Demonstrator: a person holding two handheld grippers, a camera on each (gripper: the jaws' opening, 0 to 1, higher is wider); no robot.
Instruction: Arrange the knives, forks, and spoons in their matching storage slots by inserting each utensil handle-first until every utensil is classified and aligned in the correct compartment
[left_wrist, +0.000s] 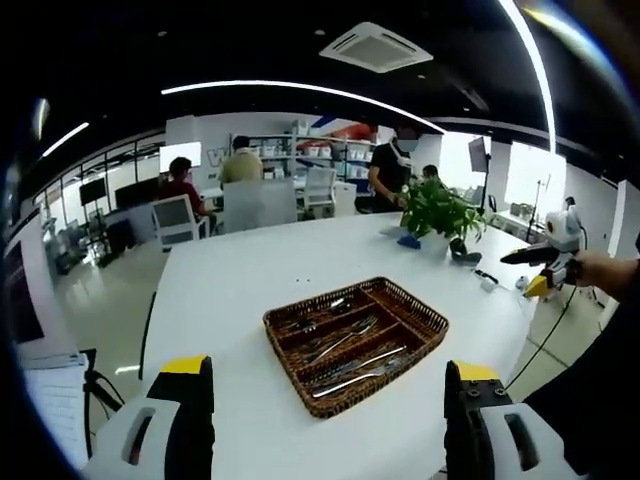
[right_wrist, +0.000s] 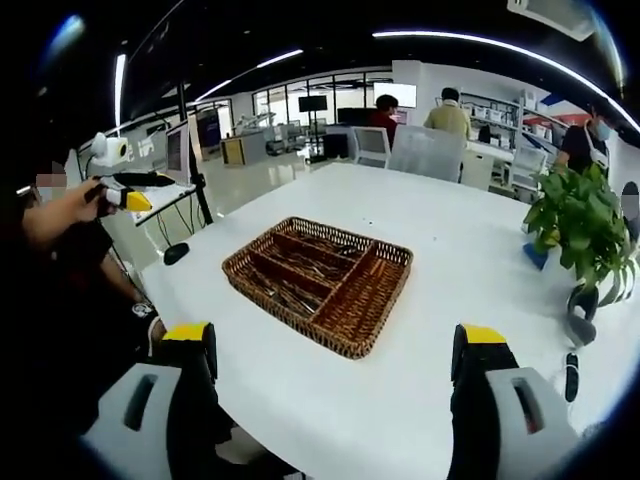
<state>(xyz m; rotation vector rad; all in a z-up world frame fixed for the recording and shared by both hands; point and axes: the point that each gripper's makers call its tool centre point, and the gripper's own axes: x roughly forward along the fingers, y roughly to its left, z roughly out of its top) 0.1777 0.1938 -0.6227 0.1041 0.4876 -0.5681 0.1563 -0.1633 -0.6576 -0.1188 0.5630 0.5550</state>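
A brown wicker tray (left_wrist: 285, 365) with several compartments lies mid-table in the left gripper view. Metal forks (left_wrist: 345, 338) and other utensils (left_wrist: 360, 372) lie in its slots. My left gripper (left_wrist: 328, 400) hovers open and empty, short of the tray's near side. At the right edge of that view a hand holds the right gripper (left_wrist: 540, 265) off past the table. In the right gripper view the same tray (right_wrist: 365, 300) sits ahead with utensils (right_wrist: 300, 270) in its left slots. My right gripper (right_wrist: 335, 350) is open and empty. The left gripper (right_wrist: 125, 190) is held at the far left.
A white table (left_wrist: 230, 290) carries a potted plant (left_wrist: 440, 210) (right_wrist: 580, 225) and small dark items (right_wrist: 572, 375) near its far side. A black object (right_wrist: 177, 253) lies near the table edge. Chairs (left_wrist: 260, 205) and several people are behind.
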